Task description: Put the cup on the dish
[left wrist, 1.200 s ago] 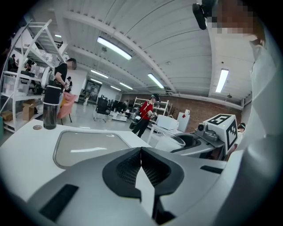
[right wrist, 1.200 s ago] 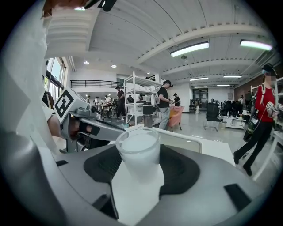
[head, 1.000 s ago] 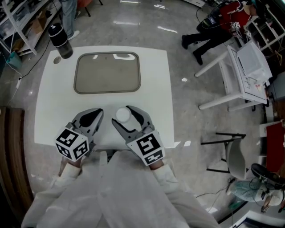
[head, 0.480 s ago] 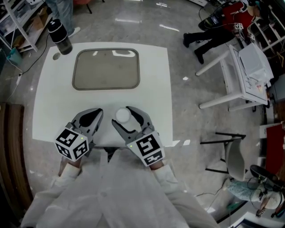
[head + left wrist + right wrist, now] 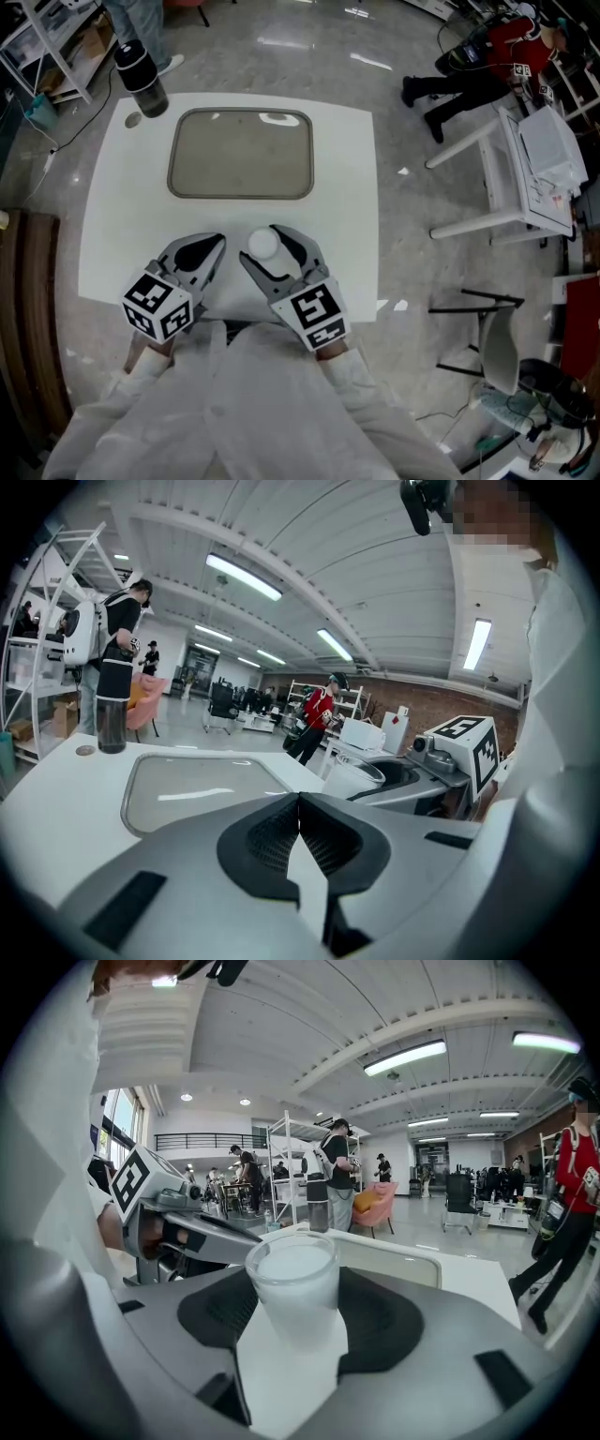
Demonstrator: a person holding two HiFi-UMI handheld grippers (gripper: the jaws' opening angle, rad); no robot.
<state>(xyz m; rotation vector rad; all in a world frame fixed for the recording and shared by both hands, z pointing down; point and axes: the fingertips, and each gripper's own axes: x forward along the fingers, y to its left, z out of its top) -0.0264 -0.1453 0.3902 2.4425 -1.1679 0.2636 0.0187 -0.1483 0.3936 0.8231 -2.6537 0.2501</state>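
two tools at the table's [image 5: 349, 234] near edge: right gripper [image 5: 265, 236] clamps the cup [image 5: 262, 244], left gripper [image 5: 214, 246] pressed together, dish [image 5: 241, 155] farther off.

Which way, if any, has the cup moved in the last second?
No. The cup sits as far short of the dish's near rim as before, in the right gripper.

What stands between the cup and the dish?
Nothing visible does. The cup sits between the jaws of the right claw, and only bare white table lies between it and the dish. The dark bottle stands at the far left corner, off that path.
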